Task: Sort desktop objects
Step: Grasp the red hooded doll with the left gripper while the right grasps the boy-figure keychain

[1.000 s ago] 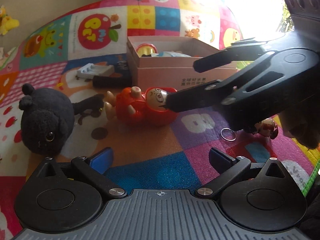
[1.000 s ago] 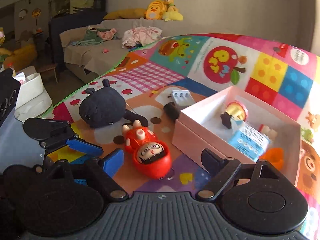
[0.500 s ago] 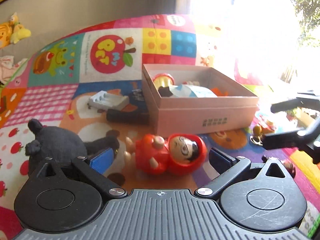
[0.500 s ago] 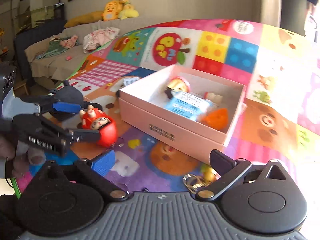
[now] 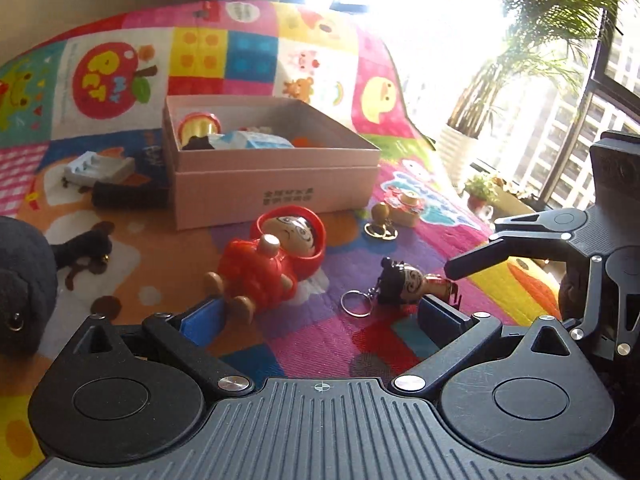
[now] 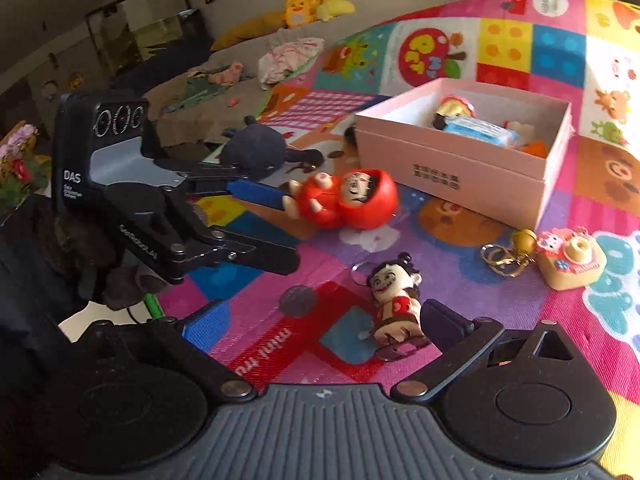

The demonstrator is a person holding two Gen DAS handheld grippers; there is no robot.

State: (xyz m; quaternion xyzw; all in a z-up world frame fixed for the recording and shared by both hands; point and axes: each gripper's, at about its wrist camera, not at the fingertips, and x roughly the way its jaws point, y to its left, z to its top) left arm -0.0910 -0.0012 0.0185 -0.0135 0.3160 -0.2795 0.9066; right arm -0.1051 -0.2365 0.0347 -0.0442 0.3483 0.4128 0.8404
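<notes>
**Both grippers spread over the toys**

Nearest the right gripper (image 6: 316, 326), spread wide and empty: small keychain doll (image 6: 394, 300) on the mat (image 6: 580, 360), lying beside its right finger; left gripper (image 5: 320, 316) likewise spread, red doll's (image 5: 268, 260) feet just off its left finger; beyond, camera keychain (image 6: 570, 258); farther, open pink box (image 5: 276, 184) holding several items; at left, black plush (image 6: 254, 152).

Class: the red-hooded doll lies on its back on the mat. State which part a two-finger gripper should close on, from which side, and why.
Grip the red-hooded doll across its torso, coming from the feet end where the left gripper sits open. The torso looks narrower than the round hood, which would likely slip, and its sides are clear of the pink box.
</notes>
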